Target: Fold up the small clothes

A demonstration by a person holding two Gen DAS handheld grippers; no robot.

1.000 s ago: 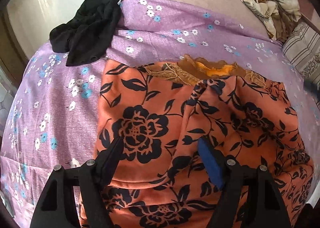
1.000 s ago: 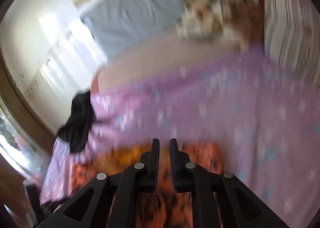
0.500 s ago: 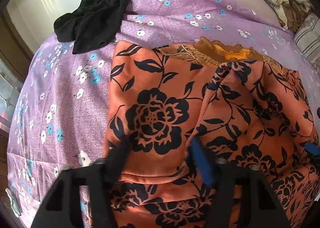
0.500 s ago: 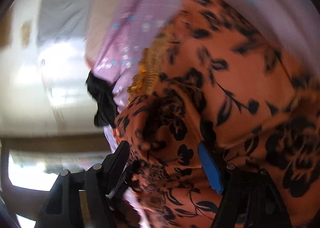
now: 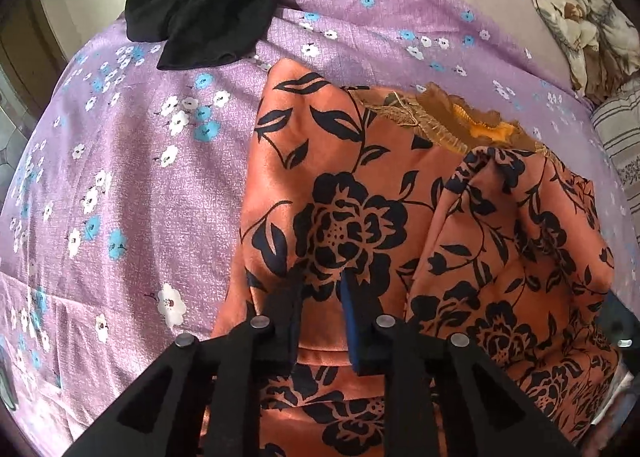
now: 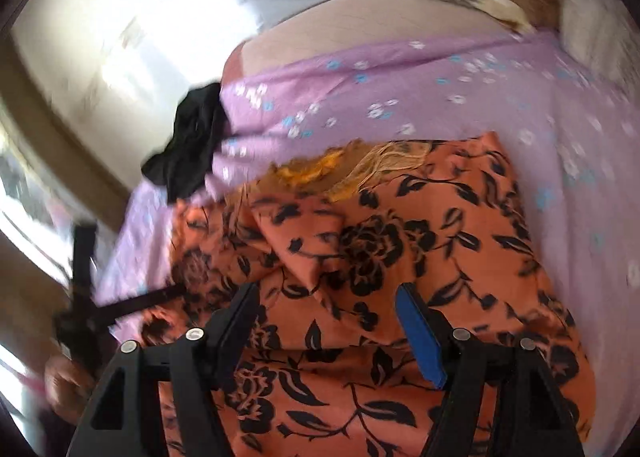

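Observation:
An orange garment with black flowers (image 5: 360, 217) lies spread on the purple flowered bedspread (image 5: 140, 177), its frayed yellow lining showing at the far edge. My left gripper (image 5: 320, 281) is pressed down into the garment's near left part. Its jaws are closing, and they pinch a ridge of the fabric between the pads. My right gripper (image 6: 326, 291) hovers open over the same orange garment (image 6: 380, 241). Cloth lies under the gap, and neither pad touches it. The left gripper's black frame (image 6: 84, 297) shows at the left of the right wrist view, held by a hand (image 6: 64, 381).
A crumpled black garment (image 5: 212, 5) lies at the bedspread's far left corner, also the black garment (image 6: 192, 145) by the bed edge. A cream and brown patterned cloth heap (image 5: 588, 33) and a striped pillow (image 5: 620, 137) sit at the far right. Bare bedspread (image 6: 400, 77) lies beyond the orange garment.
My left gripper sank onto the orange garment and its jaws narrowed from wide apart to a pinch. My right gripper went from shut to open and swung over the garment.

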